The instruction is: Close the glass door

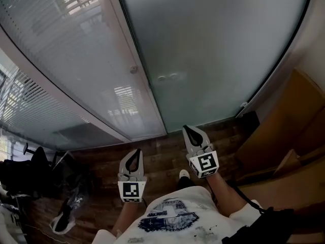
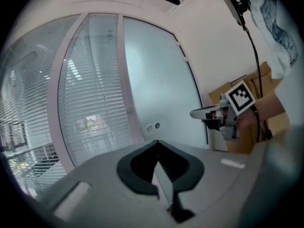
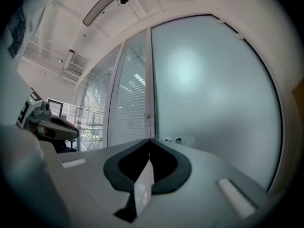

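Observation:
The frosted glass door [image 1: 213, 50] stands flush in its pale frame, with two small round fittings [image 1: 167, 78] near its left edge. It fills the right gripper view as the frosted door [image 3: 213, 89] and shows in the left gripper view as the door [image 2: 159, 89]. My right gripper [image 1: 186, 128] is shut with nothing in it, a short way back from the door's foot. My left gripper [image 1: 135, 151] hangs lower and to the left, jaws together and empty. Both point roughly level at the door, neither touching it.
A glass wall with blinds [image 1: 66, 60] runs left of the door. Cardboard boxes [image 1: 284, 136] stand at the right against the wall. Dark chairs and bags [image 1: 35, 179] crowd the left on the dark wooden floor [image 1: 162, 151].

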### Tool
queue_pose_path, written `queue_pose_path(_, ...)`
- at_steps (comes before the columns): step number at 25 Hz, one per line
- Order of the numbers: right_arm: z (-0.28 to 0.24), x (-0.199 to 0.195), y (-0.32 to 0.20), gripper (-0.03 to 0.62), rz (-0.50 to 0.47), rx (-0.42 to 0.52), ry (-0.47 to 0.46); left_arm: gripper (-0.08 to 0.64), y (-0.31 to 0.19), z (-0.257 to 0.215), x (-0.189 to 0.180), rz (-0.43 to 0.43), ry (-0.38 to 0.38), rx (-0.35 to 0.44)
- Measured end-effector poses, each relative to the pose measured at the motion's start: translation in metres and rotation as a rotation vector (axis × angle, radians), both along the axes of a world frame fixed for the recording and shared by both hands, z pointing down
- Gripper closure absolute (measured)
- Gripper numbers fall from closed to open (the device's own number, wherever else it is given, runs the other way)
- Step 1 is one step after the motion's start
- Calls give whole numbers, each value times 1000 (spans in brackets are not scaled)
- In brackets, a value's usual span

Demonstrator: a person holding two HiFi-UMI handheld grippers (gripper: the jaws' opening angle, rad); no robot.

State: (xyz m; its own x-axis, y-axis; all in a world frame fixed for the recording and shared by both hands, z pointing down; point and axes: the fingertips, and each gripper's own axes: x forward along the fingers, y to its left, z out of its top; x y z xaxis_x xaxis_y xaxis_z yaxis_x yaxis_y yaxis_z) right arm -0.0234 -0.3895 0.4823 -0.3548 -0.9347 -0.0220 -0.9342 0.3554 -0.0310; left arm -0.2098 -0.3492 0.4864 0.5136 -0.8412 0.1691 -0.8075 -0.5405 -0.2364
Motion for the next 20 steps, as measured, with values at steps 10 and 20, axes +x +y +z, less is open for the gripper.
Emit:
queue_pose_path(10, -5, -64, 80, 583, 9, 20, 17, 561, 76, 8, -65, -12, 29, 10)
queue_pose_path(20, -23, -116, 172, 584, 26, 44, 40, 561, 165, 2, -122, -14, 70, 24)
